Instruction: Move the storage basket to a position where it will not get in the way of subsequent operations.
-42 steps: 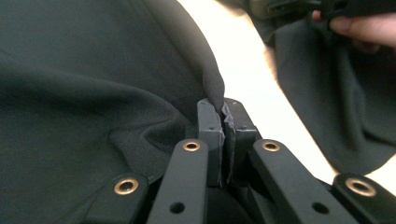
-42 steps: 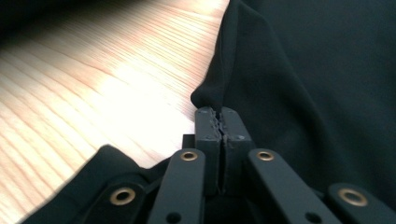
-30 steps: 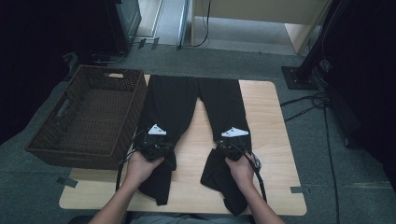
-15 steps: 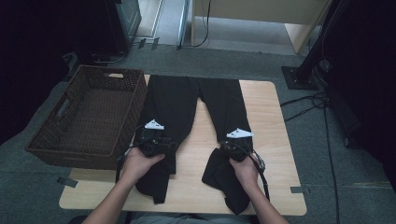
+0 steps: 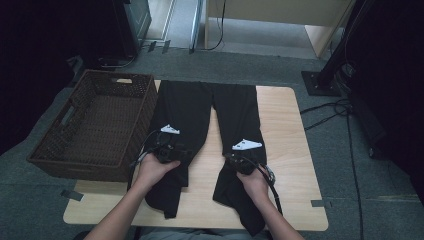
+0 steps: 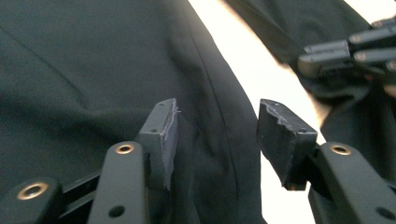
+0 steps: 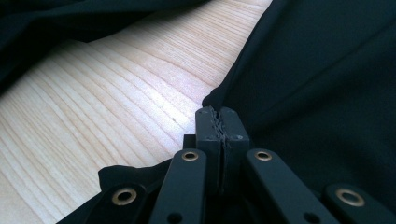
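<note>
Black trousers point(image 5: 200, 107) spread flat on the wooden worktop point(image 5: 285, 125), waistband at the far edge, both legs running toward the person.

Left claw point(image 6: 217, 128) resting low over the left trouser leg, held by the left hand point(image 5: 152, 169). Jaws spread about halfway, having just been opening. Pads point(image 6: 169, 135) apart, with dark cloth and one lengthwise crease lying under the gap, nothing pinched. Just beyond the right pad, the inner edge of this leg and then a strip of bare worktop. Farther off in the same left gripper view, at upper right, the other claw on the second leg.

Right claw point(image 7: 222, 126) pressed together, held by the right hand point(image 5: 252, 182). In the right gripper view, the two pads meeting along a ragged line, with the inner edge of the right trouser leg running straight into the tip. Seemingly pinching this edge; how much cloth sits inside the pads, impossible to tell. To the left of this claw, bare wood grain; to the right, the flat black leg. A small fold of cloth also below the jaws.

Woven brown basket point(image 5: 95, 125) well to the left of the left claw, at the worktop's side.
</note>
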`<action>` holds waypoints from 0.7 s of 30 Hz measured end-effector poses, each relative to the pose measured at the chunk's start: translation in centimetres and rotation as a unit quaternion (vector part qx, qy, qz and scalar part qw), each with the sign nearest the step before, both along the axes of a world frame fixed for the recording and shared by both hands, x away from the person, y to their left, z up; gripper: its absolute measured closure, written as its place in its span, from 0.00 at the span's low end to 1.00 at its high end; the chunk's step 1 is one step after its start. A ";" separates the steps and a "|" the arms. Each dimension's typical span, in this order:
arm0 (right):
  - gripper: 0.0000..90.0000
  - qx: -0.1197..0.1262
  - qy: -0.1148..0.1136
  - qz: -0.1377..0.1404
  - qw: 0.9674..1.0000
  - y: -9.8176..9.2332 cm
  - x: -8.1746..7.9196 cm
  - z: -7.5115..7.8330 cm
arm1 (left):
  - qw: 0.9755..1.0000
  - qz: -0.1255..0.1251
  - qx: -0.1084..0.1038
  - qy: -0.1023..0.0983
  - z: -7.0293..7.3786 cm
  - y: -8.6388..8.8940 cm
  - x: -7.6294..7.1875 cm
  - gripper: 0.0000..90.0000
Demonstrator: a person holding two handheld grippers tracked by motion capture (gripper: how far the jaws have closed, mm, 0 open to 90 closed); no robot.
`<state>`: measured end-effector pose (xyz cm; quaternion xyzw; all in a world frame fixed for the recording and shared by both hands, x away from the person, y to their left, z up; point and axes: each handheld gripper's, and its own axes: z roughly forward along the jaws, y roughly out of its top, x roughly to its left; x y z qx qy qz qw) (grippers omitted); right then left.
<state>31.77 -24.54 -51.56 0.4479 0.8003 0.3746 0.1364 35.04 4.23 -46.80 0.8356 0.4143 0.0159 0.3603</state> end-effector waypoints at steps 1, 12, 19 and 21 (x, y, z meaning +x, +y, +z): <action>0.98 0.000 0.000 0.000 1.000 0.0 0.0 0.0 | 1.000 0.000 0.001 -0.001 0.0 0.2 -0.2 0.51; 0.98 -0.014 -0.010 0.006 1.000 0.2 -0.2 0.0 | 0.999 0.001 0.045 -0.008 -3.1 -0.3 -0.1 0.77; 0.98 -0.017 -0.016 0.012 1.000 0.2 -0.3 0.0 | 0.998 -0.021 0.057 -0.015 -2.3 -3.6 4.1 0.98; 0.98 -0.011 -0.016 0.012 1.000 0.1 -0.4 -0.1 | 0.998 -0.019 0.045 -0.028 -1.3 -4.4 5.4 0.98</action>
